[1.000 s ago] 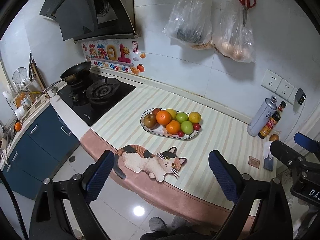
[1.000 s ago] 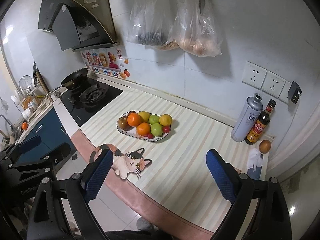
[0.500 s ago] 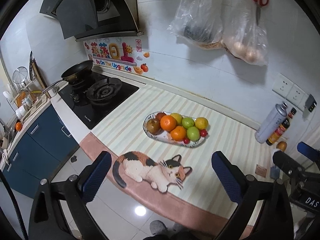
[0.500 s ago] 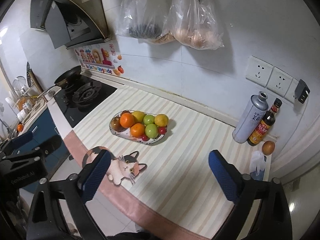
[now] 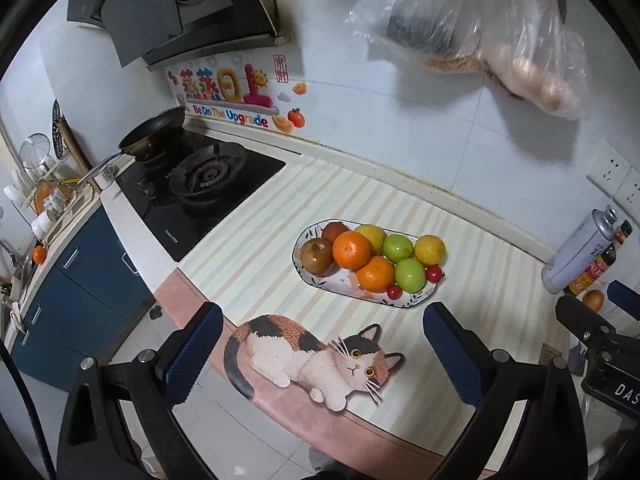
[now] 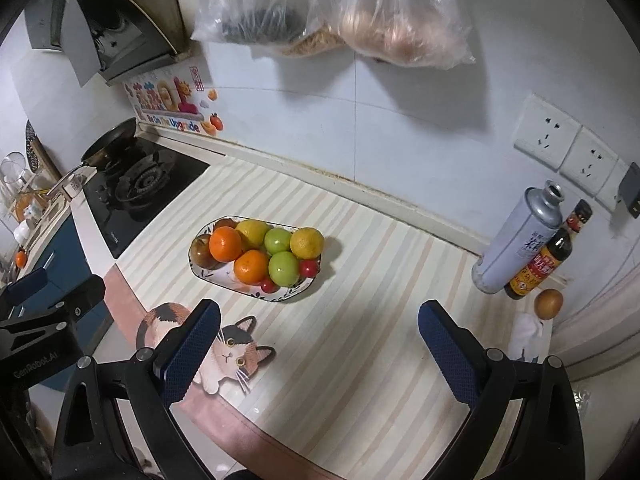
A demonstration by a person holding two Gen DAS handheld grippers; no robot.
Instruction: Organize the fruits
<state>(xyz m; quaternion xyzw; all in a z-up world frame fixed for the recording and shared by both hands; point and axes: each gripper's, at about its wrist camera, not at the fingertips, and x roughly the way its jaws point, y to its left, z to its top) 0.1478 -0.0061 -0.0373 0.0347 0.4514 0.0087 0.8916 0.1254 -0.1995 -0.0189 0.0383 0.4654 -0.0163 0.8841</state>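
A patterned oval plate point(image 5: 400, 305) point(image 6: 192, 261) stands mid-counter on a striped mat. It holds two oranges point(image 5: 351, 249) point(image 6: 225, 243), two green fruits point(image 5: 409, 275) point(image 6: 283, 267), two yellow ones point(image 5: 430, 250) point(image 6: 306, 242), a brown apple point(image 5: 317, 255) point(image 6: 202, 251), a red fruit behind it, and two cherry tomatoes point(image 5: 435, 273) point(image 6: 309, 267). My left gripper point(image 5: 322, 320) hangs open and empty above the counter's front edge, short of the plate. My right gripper point(image 6: 319, 312) is open and empty too, to the right of the plate.
A cat-shaped mat point(image 5: 312, 356) lies at the front edge. A gas stove point(image 5: 200, 188) with a pan point(image 5: 154, 134) is at the left. A spray can point(image 6: 516, 240), a sauce bottle point(image 6: 548, 256) and a small brown round thing point(image 6: 549, 303) stand at the right. Plastic bags point(image 6: 400, 8) hang on the wall.
Both grippers have come forward and down towards the counter, so the plate and cat mat look larger. Their jaws stand slightly wider than before.
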